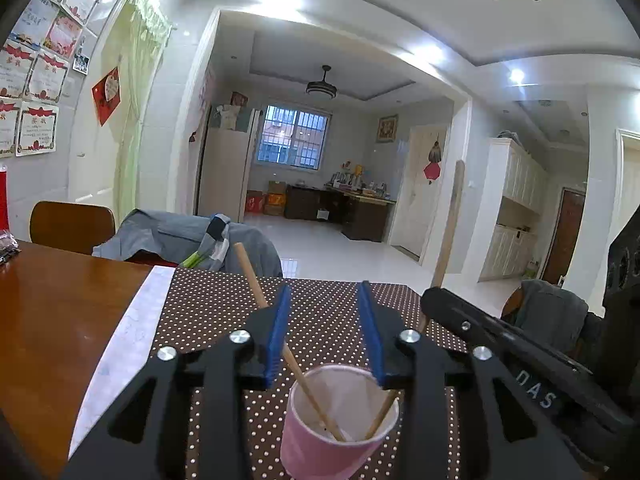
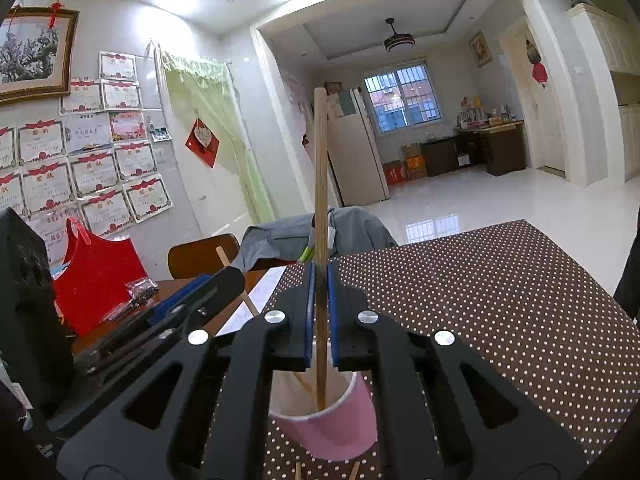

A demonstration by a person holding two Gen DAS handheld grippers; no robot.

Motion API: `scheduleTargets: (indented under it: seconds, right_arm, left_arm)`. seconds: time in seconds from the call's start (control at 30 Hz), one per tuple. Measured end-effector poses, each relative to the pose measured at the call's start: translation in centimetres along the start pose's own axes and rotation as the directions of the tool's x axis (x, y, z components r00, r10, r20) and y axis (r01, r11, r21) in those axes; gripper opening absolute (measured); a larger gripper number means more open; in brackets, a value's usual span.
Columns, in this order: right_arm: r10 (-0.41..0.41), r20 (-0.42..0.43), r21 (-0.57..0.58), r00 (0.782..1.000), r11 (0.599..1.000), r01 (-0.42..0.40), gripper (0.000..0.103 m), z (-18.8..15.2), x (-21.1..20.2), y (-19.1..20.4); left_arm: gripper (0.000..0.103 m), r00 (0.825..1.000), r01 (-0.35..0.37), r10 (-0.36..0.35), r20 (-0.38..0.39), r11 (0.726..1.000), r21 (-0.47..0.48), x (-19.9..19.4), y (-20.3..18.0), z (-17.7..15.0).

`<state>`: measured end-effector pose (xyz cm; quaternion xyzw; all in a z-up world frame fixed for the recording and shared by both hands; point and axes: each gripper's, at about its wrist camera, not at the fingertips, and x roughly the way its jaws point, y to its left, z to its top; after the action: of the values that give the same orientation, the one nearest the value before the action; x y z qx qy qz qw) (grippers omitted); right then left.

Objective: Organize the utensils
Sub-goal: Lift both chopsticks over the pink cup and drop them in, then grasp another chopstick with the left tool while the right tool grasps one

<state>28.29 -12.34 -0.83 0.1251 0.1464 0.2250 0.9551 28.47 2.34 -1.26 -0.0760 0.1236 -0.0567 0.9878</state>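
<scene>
- On the far left of the right-wrist view, a red bag (image 2: 96,276) stands on the wooden table (image 2: 168,292) below a wall of certificates (image 2: 80,160); the left-wrist view catches only a sliver of that bag at its edge.
- Left of centre, the left gripper (image 1: 324,332) sits with its blue pads apart over a pink paper cup (image 1: 336,420). One chopstick (image 1: 256,284) leans in the cup beside the left pad, and whether it touches that pad is hard to tell; nothing is pinched.
- At centre in the right-wrist view, the right gripper (image 2: 320,312) is clamped on a second chopstick (image 2: 320,184), held upright with its lower end inside the same cup (image 2: 332,428). From the left camera that stick (image 1: 450,232) shows only as a pale bar rising behind the other tool's black finger.
- Under the cup lies a brown dotted mat (image 2: 480,300), with a pale strip (image 1: 132,332) along its left edge.
- Behind, a chair draped with grey cloth (image 1: 180,240), then a tiled floor (image 2: 480,196) running to a barred window (image 2: 400,96).
- Two more stick ends poke up at the bottom edge of the right-wrist view, cut off; the cup's base is hidden.
</scene>
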Motion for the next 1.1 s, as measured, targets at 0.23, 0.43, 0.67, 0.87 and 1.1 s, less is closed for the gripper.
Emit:
scheduleTargets:
  seconds: [0.23,0.43,0.67,0.87,1.1]
  right_arm:
    - [-0.006,-0.034,-0.005,0.999,1.0,0.006,0.007,-0.9,-0.4,0.3]
    - [-0.01,-0.056,-0.014,0.998,1.0,0.009,0.007,-1.4,-0.9,0.9]
    - [-0.035,-0.064,0.009,0.997,0.999,0.035,0.046,-1.6,-1.6,0.9]
    - [-0.041,-0.053,0.009,0.998,0.999,0.041,0.048,-1.5,-3.0,1.3]
    - [-0.057,-0.047,0.001,0.997,0.998,0.058,0.05,-1.8,-5.3,1.6]
  left_arm:
    - [0.046,1.0,-0.023,0.023,-0.021,1.0,-0.005,-1.5,0.4,-0.1]
    - [0.051,0.999,-0.046,0.046,-0.021,0.999,0.024,-2.8,0.2,-0.1]
    - [0.055,0.997,-0.063,0.064,-0.035,0.998,0.028,-4.1,0.5,-0.3]
    - [0.055,0.995,-0.089,0.091,-0.045,0.995,0.044,-5.8,0.4,-0.8]
    - [0.055,0.992,-0.113,0.116,-0.042,0.991,0.066,-8.1,0.1,-1.1]
